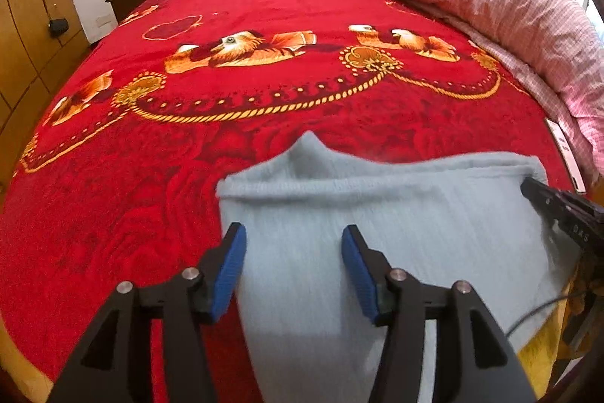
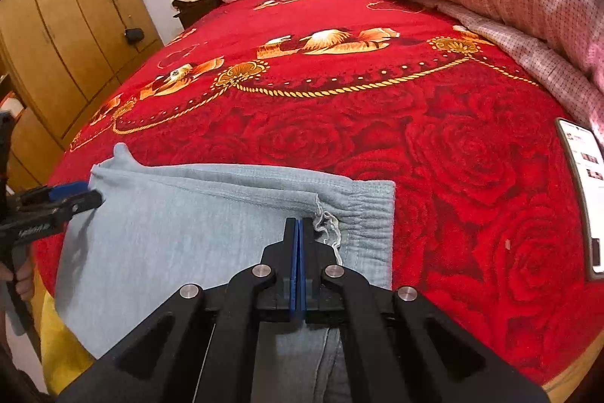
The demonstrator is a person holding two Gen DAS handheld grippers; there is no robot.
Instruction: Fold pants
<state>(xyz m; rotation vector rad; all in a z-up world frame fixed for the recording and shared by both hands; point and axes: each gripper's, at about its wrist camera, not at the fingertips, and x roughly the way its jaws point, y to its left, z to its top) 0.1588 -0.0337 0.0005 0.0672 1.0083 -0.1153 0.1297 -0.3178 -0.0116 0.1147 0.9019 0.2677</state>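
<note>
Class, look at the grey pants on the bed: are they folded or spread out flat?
Folded. The pants lie in stacked layers: a stitched edge runs across above the waistband, and one side ends in a smooth fold.

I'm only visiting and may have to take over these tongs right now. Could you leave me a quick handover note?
Left tongs: open, hovering over the left end of the light blue pants, gripping nothing.
Right tongs: shut, tips by the waistband drawstring; whether they pinch cloth is unclear.
Pants lie folded at the near edge of the red blanket; a phone lies to the right.
Left: remaining folds.
</note>
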